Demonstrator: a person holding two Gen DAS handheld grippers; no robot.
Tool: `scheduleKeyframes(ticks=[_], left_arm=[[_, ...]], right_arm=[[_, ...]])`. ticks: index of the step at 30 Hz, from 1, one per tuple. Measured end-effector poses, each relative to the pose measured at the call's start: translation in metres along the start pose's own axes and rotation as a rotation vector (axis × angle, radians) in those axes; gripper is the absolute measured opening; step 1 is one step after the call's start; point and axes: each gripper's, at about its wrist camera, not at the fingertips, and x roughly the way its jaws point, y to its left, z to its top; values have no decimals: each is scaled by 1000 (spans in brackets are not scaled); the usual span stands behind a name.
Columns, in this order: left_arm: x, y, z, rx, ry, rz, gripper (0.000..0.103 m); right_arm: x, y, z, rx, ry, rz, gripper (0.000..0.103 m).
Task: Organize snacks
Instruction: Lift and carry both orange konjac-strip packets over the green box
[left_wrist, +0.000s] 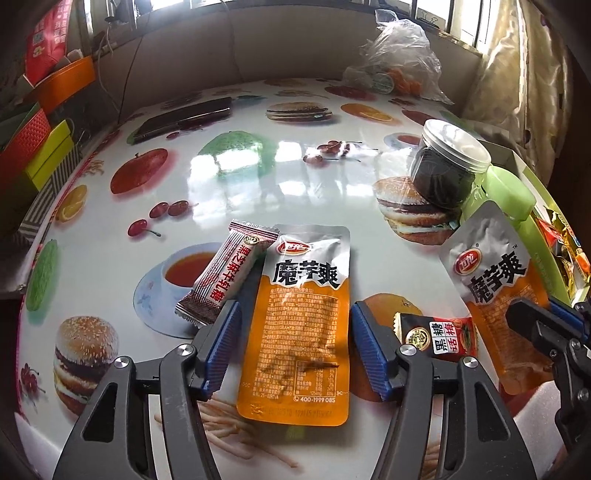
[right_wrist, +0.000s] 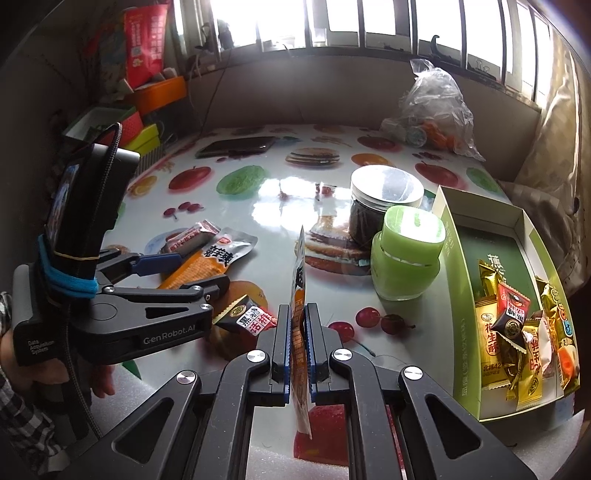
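My left gripper (left_wrist: 295, 321) is open, its blue fingers on either side of an orange and silver snack pouch (left_wrist: 299, 314) lying flat on the table. A brown and white candy bar (left_wrist: 225, 277) lies to its left, a small dark red candy (left_wrist: 439, 334) to its right. My right gripper (right_wrist: 298, 325) is shut on a second orange and silver pouch (right_wrist: 299, 288), held upright and edge-on; it also shows in the left wrist view (left_wrist: 498, 288). The open green box (right_wrist: 458, 295) at the right holds several wrapped snacks (right_wrist: 517, 332).
A dark-filled clear jar (right_wrist: 380, 199) and a green jar (right_wrist: 406, 254) stand beside the box. A plastic bag (right_wrist: 436, 110) sits at the table's far right, a phone (right_wrist: 236, 146) at the far left. Coloured boxes (right_wrist: 136, 125) are stacked beyond the left edge.
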Motion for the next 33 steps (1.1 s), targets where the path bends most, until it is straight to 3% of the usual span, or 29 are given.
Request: scheduleKeyframes(ticks=[5,6,7,21,33], left_arm=[[-3,2,1,-14,-16,-15,45],[-6,1,1,-12,-29,-21,36],[-7,0,1,-9,-32,-15,35],[-39,-5,2,-20,-94,-48,34],[-81,-25,10,7,-168,-101,34]], right_arm=[[-1,-2,0,2,-1,1,7],[-1,-2,0,3,-1,1,7],[-1,-2,0,3,-2,0,7],[-17,1,1,-3,-46,-6,7],[-56,-8,7,22,-132,-25,7]])
